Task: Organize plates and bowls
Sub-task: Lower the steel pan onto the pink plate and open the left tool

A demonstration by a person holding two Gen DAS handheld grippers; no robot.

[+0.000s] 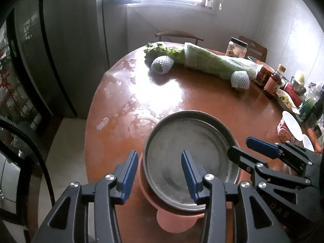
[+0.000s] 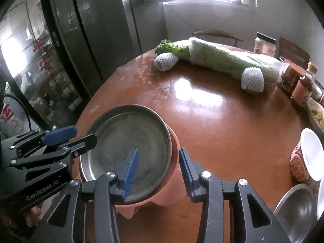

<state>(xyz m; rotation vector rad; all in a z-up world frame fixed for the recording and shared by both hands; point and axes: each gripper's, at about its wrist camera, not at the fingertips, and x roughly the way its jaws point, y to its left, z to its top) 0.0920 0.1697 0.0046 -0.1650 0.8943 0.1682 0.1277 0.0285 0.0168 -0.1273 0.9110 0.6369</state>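
Note:
A round steel plate (image 1: 190, 156) rests on a pink bowl (image 1: 174, 220) near the front edge of the brown round table (image 1: 232, 109). My left gripper (image 1: 160, 174) is open and straddles the plate's left rim, one finger outside and one over the plate. My right gripper (image 2: 159, 172) is open and straddles the plate's (image 2: 129, 151) right rim above the pink bowl (image 2: 168, 194). Each gripper shows in the other's view: the right one (image 1: 251, 147) and the left one (image 2: 81, 135), both at the plate's edge. A steel bowl (image 2: 297, 208) sits at the right.
Wrapped cabbage (image 2: 228, 60), lettuce (image 1: 162, 50) and two foam-netted fruits (image 2: 253, 79) lie at the table's far side. Jars, bottles (image 1: 273, 81) and a white-lidded cup (image 2: 309, 154) crowd the right edge. A dark fridge (image 1: 60, 50) stands at left, chairs behind.

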